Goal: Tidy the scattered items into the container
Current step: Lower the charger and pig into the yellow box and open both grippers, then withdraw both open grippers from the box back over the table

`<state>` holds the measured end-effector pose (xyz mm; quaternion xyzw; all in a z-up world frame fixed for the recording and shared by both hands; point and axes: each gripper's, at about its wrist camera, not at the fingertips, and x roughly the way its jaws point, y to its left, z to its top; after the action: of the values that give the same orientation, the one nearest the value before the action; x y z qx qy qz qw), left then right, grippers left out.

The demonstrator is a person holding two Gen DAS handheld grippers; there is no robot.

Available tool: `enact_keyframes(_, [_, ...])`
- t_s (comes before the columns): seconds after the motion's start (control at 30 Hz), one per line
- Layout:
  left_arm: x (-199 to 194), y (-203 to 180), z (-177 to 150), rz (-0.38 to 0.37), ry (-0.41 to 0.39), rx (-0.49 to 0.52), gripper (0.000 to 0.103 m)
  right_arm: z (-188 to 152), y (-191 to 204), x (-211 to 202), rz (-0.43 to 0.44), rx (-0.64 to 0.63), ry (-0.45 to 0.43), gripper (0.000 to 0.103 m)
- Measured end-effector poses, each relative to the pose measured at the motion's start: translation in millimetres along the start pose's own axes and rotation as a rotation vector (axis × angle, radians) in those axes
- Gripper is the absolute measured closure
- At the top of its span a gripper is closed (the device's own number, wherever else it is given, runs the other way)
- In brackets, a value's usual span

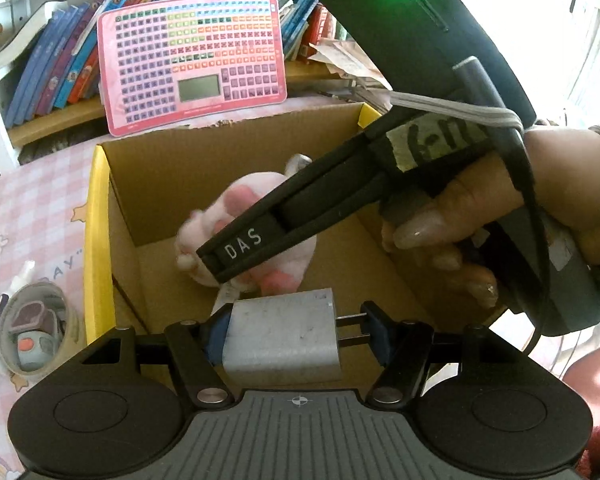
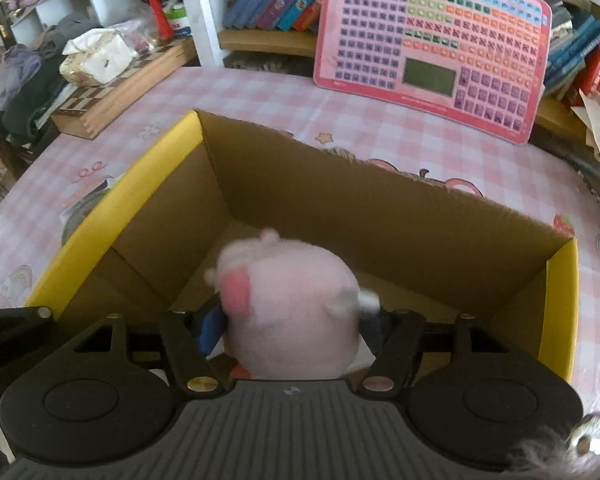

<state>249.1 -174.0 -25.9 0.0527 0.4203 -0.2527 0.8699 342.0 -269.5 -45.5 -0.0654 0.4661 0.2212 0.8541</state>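
my left claw [image 1: 296,330] is clamped on a grey plug adapter [image 1: 284,336], its prongs against my right-hand pad, held over the open cardboard box [image 2: 380,208] on the pink checked bench [image 2: 260,92]. my right claw [image 2: 292,326] hangs over the same box with the pink plush toy [image 2: 292,312] between its fingers; the toy is blurred, and i cannot tell whether the pads press it. a roll of tape [image 1: 36,328] lies on the bench left of the box.
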Motion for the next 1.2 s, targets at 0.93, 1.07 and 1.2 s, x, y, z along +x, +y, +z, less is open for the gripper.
enact_keyframes(0.93, [-103,1,-27,0.195,-0.242,-0.016,0.012,-31,27,-93,-0.073,-0.026,-0.273,0.017])
enact_keyframes(1.07, [-111,7,-34,0.201,-0.246,-0.034,0.012,-39,29,-101,-0.095,-0.007,-0.288,0.017])
enact_keyframes(1.2, [-118,15,-40,0.201,-0.250,-0.057,0.012,-49,32,-109,-0.147,0.017,-0.302,0.017])
